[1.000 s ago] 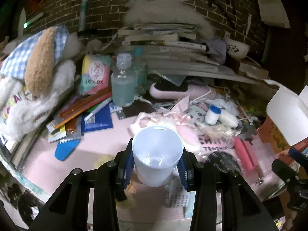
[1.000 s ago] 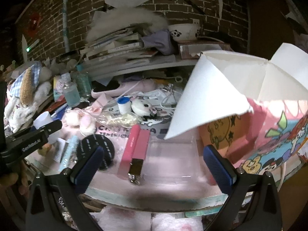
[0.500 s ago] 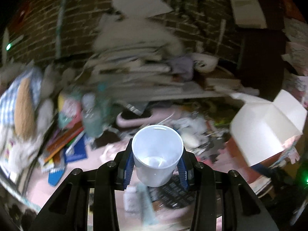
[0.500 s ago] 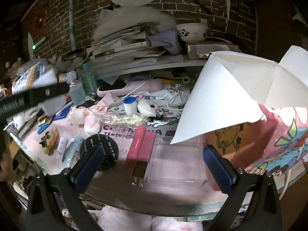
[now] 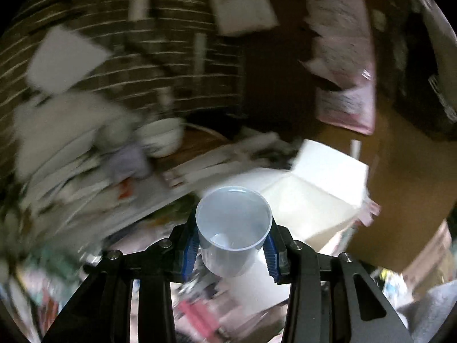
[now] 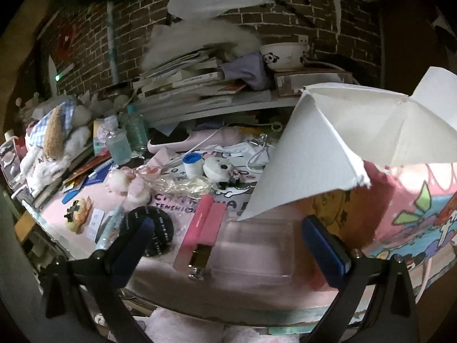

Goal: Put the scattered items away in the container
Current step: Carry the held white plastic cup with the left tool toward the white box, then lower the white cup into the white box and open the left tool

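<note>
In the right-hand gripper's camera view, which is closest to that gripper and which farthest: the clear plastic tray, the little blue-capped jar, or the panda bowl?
From the right gripper:
1. Clear plastic tray, right between the open fingers at the table's near edge.
2. Blue-capped jar, mid-table, a bit left of centre.
3. Panda bowl, on the raised shelf by the brick wall, at the back.

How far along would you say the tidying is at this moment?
Early. Nothing can be seen put away yet. In hand: the left gripper is shut on a white cup, near the open white box. Left: the right gripper is open and empty, and the pink case, black disc and bottles lie on the desk.
</note>
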`<control>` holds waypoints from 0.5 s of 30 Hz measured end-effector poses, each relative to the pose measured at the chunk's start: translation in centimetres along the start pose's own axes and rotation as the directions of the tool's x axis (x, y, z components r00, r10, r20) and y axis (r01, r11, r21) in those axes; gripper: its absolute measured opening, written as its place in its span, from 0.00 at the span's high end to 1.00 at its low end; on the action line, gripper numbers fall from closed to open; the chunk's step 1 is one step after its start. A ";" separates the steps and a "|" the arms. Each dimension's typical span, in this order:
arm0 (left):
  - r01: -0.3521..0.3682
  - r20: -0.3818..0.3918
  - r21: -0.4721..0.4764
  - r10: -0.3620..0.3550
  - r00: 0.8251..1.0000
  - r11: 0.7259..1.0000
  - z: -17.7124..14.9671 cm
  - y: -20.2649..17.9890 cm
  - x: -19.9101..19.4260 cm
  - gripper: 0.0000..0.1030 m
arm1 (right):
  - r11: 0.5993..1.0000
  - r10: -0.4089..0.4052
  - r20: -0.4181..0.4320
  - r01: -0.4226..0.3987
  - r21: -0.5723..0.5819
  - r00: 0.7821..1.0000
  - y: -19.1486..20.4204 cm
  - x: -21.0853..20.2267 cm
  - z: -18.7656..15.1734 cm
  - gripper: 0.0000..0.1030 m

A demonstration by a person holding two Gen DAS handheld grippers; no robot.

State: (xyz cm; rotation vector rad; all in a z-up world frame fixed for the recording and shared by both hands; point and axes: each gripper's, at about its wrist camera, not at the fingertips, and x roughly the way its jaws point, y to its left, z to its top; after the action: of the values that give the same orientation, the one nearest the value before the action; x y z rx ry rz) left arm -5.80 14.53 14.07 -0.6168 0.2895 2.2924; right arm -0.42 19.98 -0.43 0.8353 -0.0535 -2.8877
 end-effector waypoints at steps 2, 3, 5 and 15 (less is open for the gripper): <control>0.053 -0.047 0.045 -0.051 0.998 0.998 1.7 -2.2 2.1 0.67 | 1.000 0.011 -0.002 -0.011 0.004 1.000 -0.2 -0.2 0.0 0.00; 0.090 -0.088 0.065 -0.084 0.993 0.994 2.5 -3.1 3.3 0.67 | 1.000 0.016 -0.005 -0.016 0.004 1.000 -0.2 -0.2 -0.1 0.00; 0.125 -0.153 0.092 -0.110 0.982 0.988 3.2 -4.2 5.4 0.67 | 1.000 0.022 -0.008 -0.022 0.005 1.000 -0.2 -0.3 -0.2 0.00; 0.177 -0.336 0.101 -0.134 0.932 0.979 2.6 -5.6 11.5 0.67 | 0.999 0.031 -0.022 -0.031 0.019 0.999 -0.5 -0.4 -0.5 0.00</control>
State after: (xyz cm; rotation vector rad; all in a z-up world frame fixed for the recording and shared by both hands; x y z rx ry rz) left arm -9.81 26.38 10.31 -0.9214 0.5248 1.9950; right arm 0.18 20.56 -0.69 0.8623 -0.0904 -2.8528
